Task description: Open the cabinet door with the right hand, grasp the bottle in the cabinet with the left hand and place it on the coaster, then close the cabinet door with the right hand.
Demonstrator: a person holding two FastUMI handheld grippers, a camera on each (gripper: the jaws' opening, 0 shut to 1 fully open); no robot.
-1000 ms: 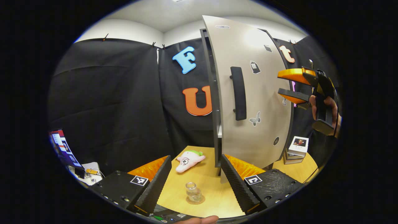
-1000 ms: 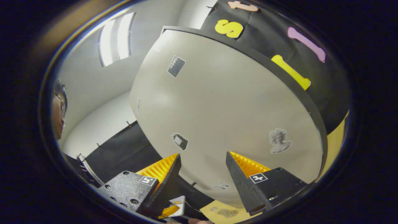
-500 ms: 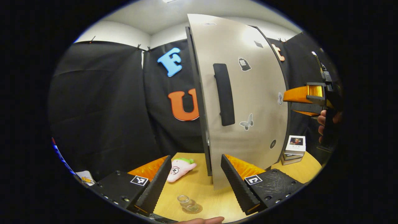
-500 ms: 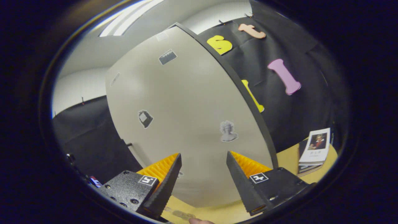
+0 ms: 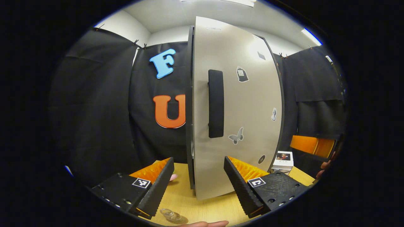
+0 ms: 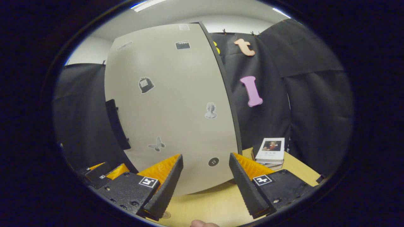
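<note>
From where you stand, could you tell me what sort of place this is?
It looks like a staged recording booth rather than a real home: black cloth walls hang behind a small wooden table, on which stand a sticker-covered cabinet and a stack of books.

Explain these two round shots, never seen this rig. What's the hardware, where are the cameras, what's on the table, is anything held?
There is no robot arm: a person holds a two-finger gripper in each hand. A fisheye camera rides on each one and looks forward along its fingers, which show at the bottom of that view.

In the left gripper view, the left gripper is open and holds nothing. Ahead stands the cabinet door with its black handle; the door looks closed or nearly so. On the wooden table a glass bottle stands at the bottom edge, apparently on a coaster.

In the right gripper view, the right gripper is also open and empty, facing the same door. To the right lies a stack of books.
</note>
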